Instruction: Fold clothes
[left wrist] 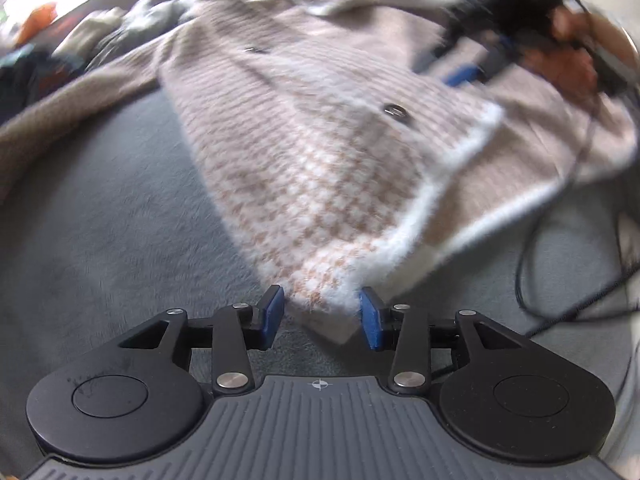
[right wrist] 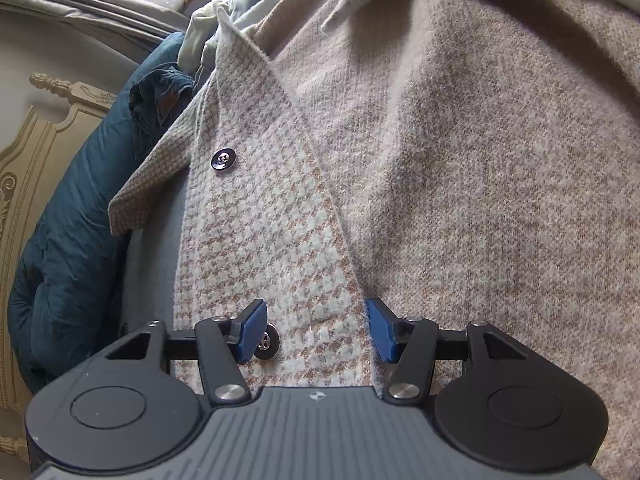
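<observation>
**Cardigan spread on grey bedding, both sets of fingers apart over it**

Cardigan [left wrist: 320, 128] — a fuzzy beige-and-white knit with a houndstooth front and a white fluffy hem — lay spread across a grey plush blanket [left wrist: 112, 208], taking up most of both views. In the right wrist view its plain beige inner side [right wrist: 480, 160] showed where the front panel [right wrist: 264, 224] was turned back, and the collar sat at the top. A dark teal quilt [right wrist: 76, 216] lay bunched beside it to the left, with a heap of other clothes [right wrist: 208, 36] past the collar and a carved cream headboard [right wrist: 32, 152] at the far left edge.

The left gripper [left wrist: 322, 316] hung low over the hem corner [left wrist: 332, 300] of the cardigan; its blue fingers [left wrist: 272, 312] stood part-way apart with the corner lying between them, the pads not pressing on it. That view was blurred. The right gripper [right wrist: 316, 330] was above the front panel, its fingers [right wrist: 252, 332] spread moderately wide to either side of the houndstooth strip and clamping nothing. A hand [left wrist: 568, 52] holding that gripper showed blurred in the upper right of the left wrist view.

A black cable [left wrist: 532, 280] looped over the blanket at the right. Two dark buttons sat on the panel — one higher up [right wrist: 225, 160], one [right wrist: 267, 344] just beside the right gripper's left finger.
</observation>
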Available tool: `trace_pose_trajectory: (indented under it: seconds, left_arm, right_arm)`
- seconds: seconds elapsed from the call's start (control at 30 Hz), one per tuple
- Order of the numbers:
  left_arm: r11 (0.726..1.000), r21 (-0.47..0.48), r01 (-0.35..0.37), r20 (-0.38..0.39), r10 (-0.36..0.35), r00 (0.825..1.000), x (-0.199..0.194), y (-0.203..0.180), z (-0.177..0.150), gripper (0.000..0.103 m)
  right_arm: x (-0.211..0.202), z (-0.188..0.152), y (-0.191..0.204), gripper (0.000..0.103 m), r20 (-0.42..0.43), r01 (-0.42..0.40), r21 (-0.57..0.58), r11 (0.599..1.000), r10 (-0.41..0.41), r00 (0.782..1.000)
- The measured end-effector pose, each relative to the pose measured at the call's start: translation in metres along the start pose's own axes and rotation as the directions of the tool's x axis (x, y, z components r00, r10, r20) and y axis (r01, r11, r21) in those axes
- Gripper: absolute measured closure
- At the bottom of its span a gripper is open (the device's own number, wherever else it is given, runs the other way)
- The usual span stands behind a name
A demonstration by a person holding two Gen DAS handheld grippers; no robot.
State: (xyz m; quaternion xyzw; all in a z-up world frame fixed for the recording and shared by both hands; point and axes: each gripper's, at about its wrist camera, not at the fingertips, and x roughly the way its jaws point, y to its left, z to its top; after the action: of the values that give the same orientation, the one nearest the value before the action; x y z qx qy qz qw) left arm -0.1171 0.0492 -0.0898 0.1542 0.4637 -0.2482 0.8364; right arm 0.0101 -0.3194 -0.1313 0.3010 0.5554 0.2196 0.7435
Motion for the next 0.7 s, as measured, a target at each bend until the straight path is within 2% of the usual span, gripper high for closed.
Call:
trace_pose_trajectory:
  seconds: [0.07, 0.13, 0.3, 0.37, 0.5, 0.7]
  left_arm:
    - [0.997, -0.083, -0.005, 0.004, 0.006, 1.0, 0.002, 0.007, -0.004, 0.06]
    - [0.993, -0.119, -0.021, 0.001, 0.022, 1.0, 0.003, 0.008, -0.008, 0.06]
    - [0.994, -0.107, 0.024, -0.018, -0.026, 1.0, 0.003, -0.002, -0.019, 0.06]
    - [0.994, -0.11, 0.004, -0.017, -0.006, 1.0, 0.006, -0.006, -0.017, 0.06]
    - [0.981, -0.188, -0.041, -0.024, 0.038, 0.999, 0.01, 0.001, -0.014, 0.06]
    - [0.965, -0.257, -0.056, 0.028, 0.066, 0.997, -0.001, 0.013, -0.016, 0.062]
  right_arm:
    - [0.001, 0.001, 0.002, 0.045, -0.001, 0.005, -0.005, 1.0, -0.005, 1.0]
    - [0.001, 0.001, 0.003, 0.045, -0.001, 0.007, -0.005, 1.0, -0.007, 1.0]
    - [-0.002, 0.001, -0.001, 0.045, 0.0, -0.005, 0.018, 1.0, 0.005, 1.0]
    - [-0.001, 0.002, -0.001, 0.045, -0.001, -0.006, 0.025, 1.0, 0.007, 1.0]
    - [0.0, 0.002, 0.0, 0.045, -0.004, -0.003, 0.02, 1.0, 0.003, 1.0]
    - [0.0, -0.002, 0.009, 0.059, -0.025, 0.047, -0.071, 0.996, -0.049, 0.998]
